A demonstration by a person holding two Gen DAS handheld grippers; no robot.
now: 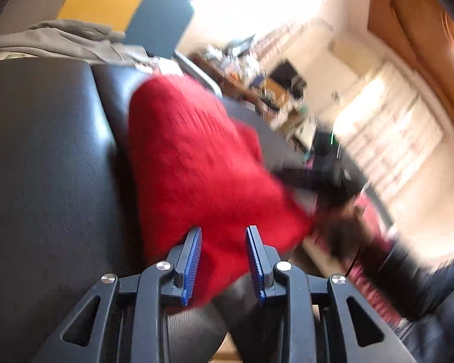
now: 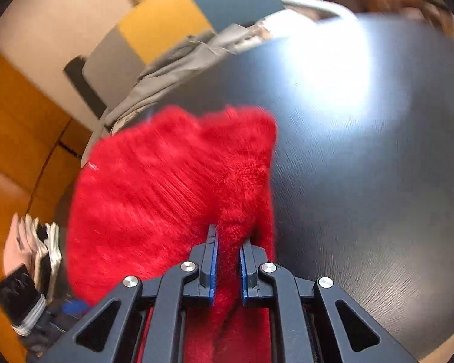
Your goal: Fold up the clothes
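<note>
A dark, grained table (image 2: pixel 363 157) fills both wrist views, with a bright, blurred room behind it. Closest in the right wrist view, the right gripper (image 2: pixel 228 260) has its jaws drawn narrow, pinching a bunched fold of the red knitted sweater (image 2: pixel 154 199) between the blue pads (image 2: pixel 212 267). The sweater spreads away from the grip to the left and lies on the table. At the left edge, a hand (image 2: pixel 21 248) in a dark sleeve grasps the other tool.

In the left wrist view, the left gripper (image 1: pixel 224 257) has its jaws apart with nothing between the pads, poised over the sweater's near edge; whether it touches the knit cannot be told.

Farther off, a grey garment (image 2: pixel 178 63) lies crumpled at the table's far edge, in front of a panel of grey, yellow and blue blocks (image 2: pixel 166 24).
</note>
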